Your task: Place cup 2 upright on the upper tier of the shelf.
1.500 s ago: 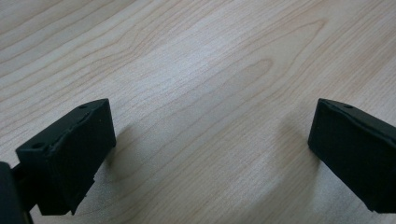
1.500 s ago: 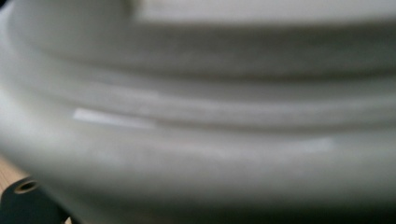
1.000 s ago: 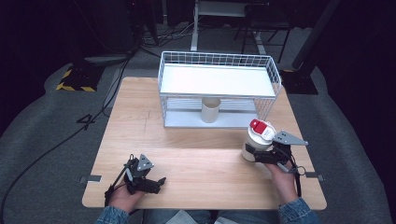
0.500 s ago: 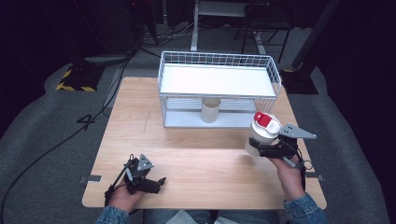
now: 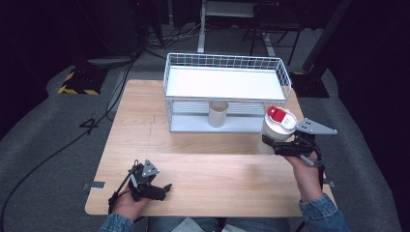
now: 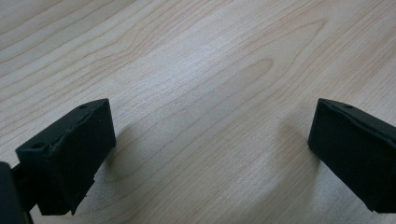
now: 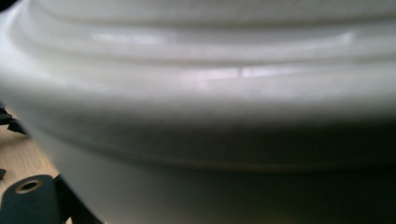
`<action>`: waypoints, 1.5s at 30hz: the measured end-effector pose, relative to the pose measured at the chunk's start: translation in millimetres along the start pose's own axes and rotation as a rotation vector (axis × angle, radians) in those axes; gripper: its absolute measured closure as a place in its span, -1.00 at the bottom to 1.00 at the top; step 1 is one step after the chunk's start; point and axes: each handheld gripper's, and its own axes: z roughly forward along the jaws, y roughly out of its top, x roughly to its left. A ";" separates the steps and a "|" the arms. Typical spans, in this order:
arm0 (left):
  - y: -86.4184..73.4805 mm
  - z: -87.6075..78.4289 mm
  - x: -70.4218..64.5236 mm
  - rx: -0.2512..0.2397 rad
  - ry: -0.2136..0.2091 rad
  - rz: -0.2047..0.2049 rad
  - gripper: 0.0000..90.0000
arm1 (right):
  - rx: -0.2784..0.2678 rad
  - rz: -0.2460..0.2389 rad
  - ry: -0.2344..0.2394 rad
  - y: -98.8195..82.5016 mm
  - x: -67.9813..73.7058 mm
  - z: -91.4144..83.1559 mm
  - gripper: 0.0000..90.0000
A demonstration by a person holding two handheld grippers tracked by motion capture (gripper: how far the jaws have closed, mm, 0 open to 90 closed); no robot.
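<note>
A white jar with a red cap (image 5: pixel 279 123) is held up off the table, just right of the rack's front right corner, and my right gripper (image 5: pixel 282 143) is shut on its lower body. Up close in the right gripper view its ribbed white wall (image 7: pixel 201 107) is blurred. My left gripper (image 5: pixel 155 189) rests low on the table (image 5: pixel 212 164) near the front left corner, open, with bare wood between its two black fingers (image 6: pixel 70 154). A beige cup (image 5: pixel 217 113) stands on the lower level of the white wire rack (image 5: pixel 225 84).
The rack's top shelf is a white tray with a wire rim, set at the back of the table. Dark floor, cables and chair legs surround the table. A person's forearms in denim sleeves (image 5: pixel 321 215) come in from the bottom edge.
My right gripper has lifted the jar and carried it up and to the right, toward the rack's right end. My left gripper has stayed put.
</note>
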 end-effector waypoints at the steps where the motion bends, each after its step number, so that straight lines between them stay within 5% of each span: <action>1: 0.1 -0.1 0.2 0.001 0.002 0.004 -0.97 | 0.004 0.009 -0.003 1.3 -0.2 -0.8 -0.75; 22: 0.6 0.7 0.1 0.000 -0.003 -0.004 -0.97 | -0.026 -0.006 0.010 49.8 -8.6 -11.1 -0.75; 45: 0.4 0.3 -0.8 0.001 0.013 -0.015 -0.97 | -0.066 -0.007 0.050 100.4 -17.6 5.6 -0.74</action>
